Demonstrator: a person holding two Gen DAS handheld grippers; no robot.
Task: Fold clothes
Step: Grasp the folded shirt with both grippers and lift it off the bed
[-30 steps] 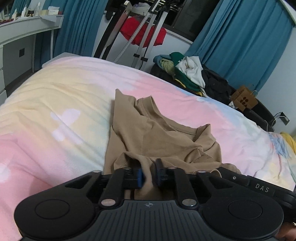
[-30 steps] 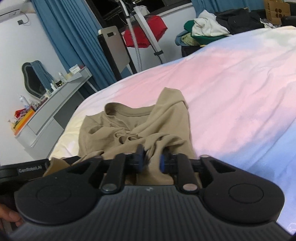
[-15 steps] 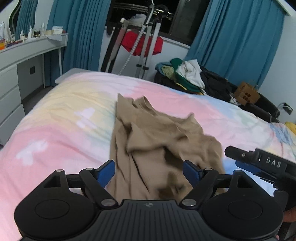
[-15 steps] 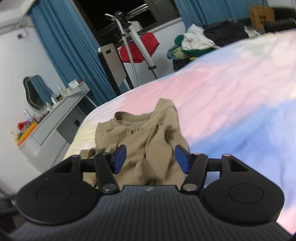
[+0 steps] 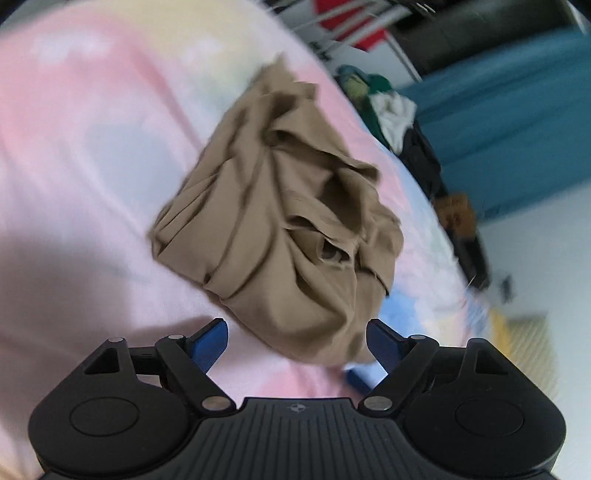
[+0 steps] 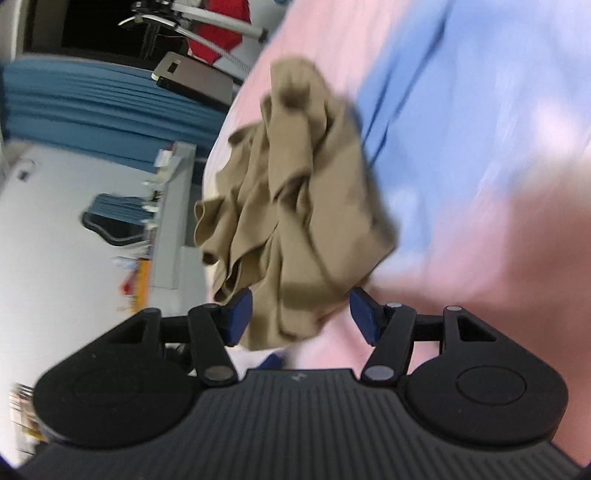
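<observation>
Listing what both wrist views carry, we note first a tan T-shirt [image 5: 280, 221], crumpled into a loose heap of folds on the bed [image 5: 74, 147]. In the left wrist view it fills the centre and runs from about 12 o'clock down to 6 o'clock, its lower edge reaching the gap between the blue pads.

Left tongs [image 5: 297, 341]: spread wide, both blue pads apart, gripping nothing; the shirt's hem lies between them, and we cannot tell whether either pad touches it.

Right tongs [image 6: 301, 314]: likewise spread wide and gripping nothing. In the right wrist view the tan T-shirt [image 6: 295, 206] hangs or lies between the pads and extends toward 12 o'clock; motion blur hides whether the cloth touches them.

Bed cover: pastel print, pink and pale yellow at 9 to 11 o'clock in the left view, blue and pink at 1 to 4 o'clock in the right view.

Surroundings, left view: pile of clothes [image 5: 384, 99] at 1 o'clock beyond the bed, teal curtain [image 5: 509, 85] at 2 o'clock, red item [image 5: 354, 22] at 12 o'clock.

Surroundings, right view, which is strongly tilted: blue curtain [image 6: 92, 107] at 10 o'clock, white dresser [image 6: 170, 221] with small items at 9 o'clock, mirror [image 6: 114, 218] beside it.
</observation>
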